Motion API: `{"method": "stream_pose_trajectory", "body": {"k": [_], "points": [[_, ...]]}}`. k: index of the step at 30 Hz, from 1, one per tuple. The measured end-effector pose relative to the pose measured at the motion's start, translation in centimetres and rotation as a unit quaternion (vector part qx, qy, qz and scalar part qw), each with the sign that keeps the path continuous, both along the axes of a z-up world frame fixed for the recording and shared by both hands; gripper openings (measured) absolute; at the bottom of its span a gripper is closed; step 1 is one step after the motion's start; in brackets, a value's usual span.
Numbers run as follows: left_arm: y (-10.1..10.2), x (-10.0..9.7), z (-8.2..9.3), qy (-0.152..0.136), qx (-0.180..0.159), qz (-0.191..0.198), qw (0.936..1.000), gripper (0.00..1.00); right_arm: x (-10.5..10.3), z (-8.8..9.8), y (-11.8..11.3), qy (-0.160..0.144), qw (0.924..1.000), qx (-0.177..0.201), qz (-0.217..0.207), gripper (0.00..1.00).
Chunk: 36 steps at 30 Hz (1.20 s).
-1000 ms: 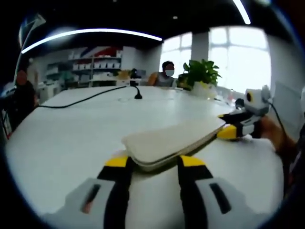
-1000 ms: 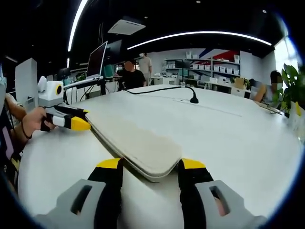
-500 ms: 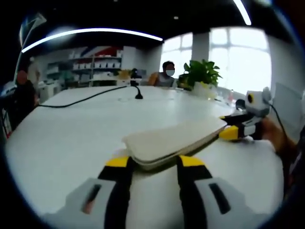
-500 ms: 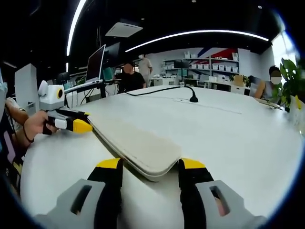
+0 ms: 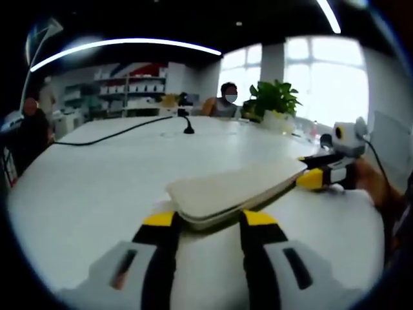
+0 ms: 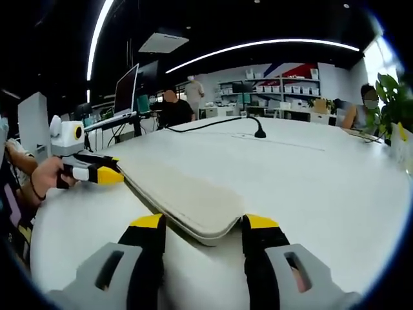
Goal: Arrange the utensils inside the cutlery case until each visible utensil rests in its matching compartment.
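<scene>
A closed cream cutlery case (image 5: 232, 190) lies flat on the white table (image 5: 97, 174); no utensils show. Its near end sits between my left gripper (image 5: 208, 219) jaws, whose yellow tips press against its two sides. At the case's far end, on the right of the left gripper view, a hand holds my right gripper (image 5: 310, 171). In the right gripper view the case (image 6: 184, 194) runs away to the left. My right gripper (image 6: 203, 223) clasps its near end there, and my left gripper (image 6: 103, 171) holds the far end.
A black cable and a small microphone stand (image 5: 187, 129) lie on the far part of the table. A potted plant (image 5: 274, 103) stands at the back edge. People sit beyond the table, near a monitor (image 6: 126, 87) and shelves.
The right gripper view's camera has shifted slightly. The case and both grippers keep their places.
</scene>
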<state>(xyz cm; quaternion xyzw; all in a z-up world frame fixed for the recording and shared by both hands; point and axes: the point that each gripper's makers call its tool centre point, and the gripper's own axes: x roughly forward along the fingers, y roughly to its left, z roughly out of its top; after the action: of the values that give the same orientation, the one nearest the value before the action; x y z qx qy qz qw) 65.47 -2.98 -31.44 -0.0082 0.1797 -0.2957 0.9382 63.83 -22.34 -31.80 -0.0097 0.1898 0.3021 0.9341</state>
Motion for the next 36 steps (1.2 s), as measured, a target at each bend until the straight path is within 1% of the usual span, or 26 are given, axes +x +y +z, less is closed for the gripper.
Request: {"method": "stream_pose_trajectory", "body": {"k": [2,4,6,9,11,12,13,16,17,20,22,23,24,25,26,28,29,30,31,33,36], "points": [[0.3,-0.2,0.0,0.003,0.001,0.002,1.0000,0.41,-0.3,0.0,-0.3,0.001,1.0000,0.001,-0.007,0.52],[0.8,-0.3,0.0,0.005,-0.001,0.007,1.0000,0.42,-0.8,0.0,-0.7,0.000,0.9999,0.001,-0.012,0.52],[1.5,-0.6,0.1,0.006,-0.002,0.014,0.9999,0.43,-1.3,0.6,-1.1,-0.006,0.9996,0.012,-0.023,0.52],[2.5,-0.9,0.8,-0.006,-0.003,0.025,0.9996,0.44,-1.3,2.6,-2.6,-0.048,0.9963,0.024,-0.067,0.51],[3.0,-0.8,1.7,-0.019,-0.012,0.031,0.9993,0.44,-1.4,3.6,-3.6,-0.063,0.9934,0.027,-0.092,0.51],[3.2,-0.7,2.4,-0.029,-0.022,0.035,0.9987,0.43,-1.5,3.9,-4.0,-0.066,0.9927,0.021,-0.099,0.51],[3.5,-0.7,3.0,-0.034,-0.032,0.041,0.9981,0.43,-1.5,4.3,-4.3,-0.073,0.9917,0.014,-0.104,0.51],[4.3,-0.9,4.6,-0.034,-0.059,0.051,0.9964,0.42,-1.8,5.3,-5.0,-0.087,0.9897,0.002,-0.113,0.51],[4.7,-1.0,5.4,-0.039,-0.074,0.057,0.9949,0.42,-2.0,5.6,-5.1,-0.090,0.9894,0.002,-0.114,0.51],[5.3,-1.8,6.6,-0.045,-0.077,0.055,0.9945,0.36,-2.3,6.8,-5.8,-0.094,0.9882,0.021,-0.119,0.51],[5.9,-2.1,7.6,-0.063,-0.067,0.062,0.9939,0.38,-2.6,7.5,-6.2,-0.099,0.9870,0.028,-0.123,0.52],[6.4,-2.1,8.4,-0.082,-0.062,0.072,0.9921,0.40,-2.8,7.9,-6.4,-0.105,0.9863,0.030,-0.124,0.51],[6.7,-2.3,9.0,-0.094,-0.061,0.076,0.9908,0.43,-3.0,8.5,-6.5,-0.117,0.9854,0.032,-0.119,0.51],[6.8,-2.4,9.5,-0.101,-0.062,0.078,0.9899,0.45,-3.2,9.2,-6.0,-0.133,0.9851,0.041,-0.102,0.48],[7.0,-2.7,10.0,-0.110,-0.063,0.078,0.9888,0.47,-3.6,9.4,-5.9,-0.127,0.9857,0.053,-0.097,0.47],[7.5,-3.2,11.3,-0.133,-0.066,0.077,0.9858,0.49,-4.0,9.9,-5.8,-0.126,0.9855,0.069,-0.091,0.47],[7.7,-3.2,11.7,-0.144,-0.068,0.078,0.9841,0.50,-4.2,10.1,-5.9,-0.127,0.9852,0.071,-0.091,0.47],[7.9,-3.3,12.5,-0.166,-0.075,0.080,0.9800,0.51,-4.6,10.3,-6.0,-0.128,0.9846,0.072,-0.095,0.48],[8.1,-3.6,12.4,-0.162,-0.075,0.081,0.9806,0.53,-4.8,10.5,-6.0,-0.134,0.9843,0.066,-0.095,0.49],[8.3,-3.9,12.7,-0.170,-0.069,0.083,0.9795,0.58,-5.3,10.7,-6.2,-0.137,0.9838,0.060,-0.098,0.49],[8.6,-4.2,13.0,-0.183,-0.052,0.087,0.9779,0.65,-6.1,11.0,-6.6,-0.144,0.9825,0.056,-0.104,0.55]]}}
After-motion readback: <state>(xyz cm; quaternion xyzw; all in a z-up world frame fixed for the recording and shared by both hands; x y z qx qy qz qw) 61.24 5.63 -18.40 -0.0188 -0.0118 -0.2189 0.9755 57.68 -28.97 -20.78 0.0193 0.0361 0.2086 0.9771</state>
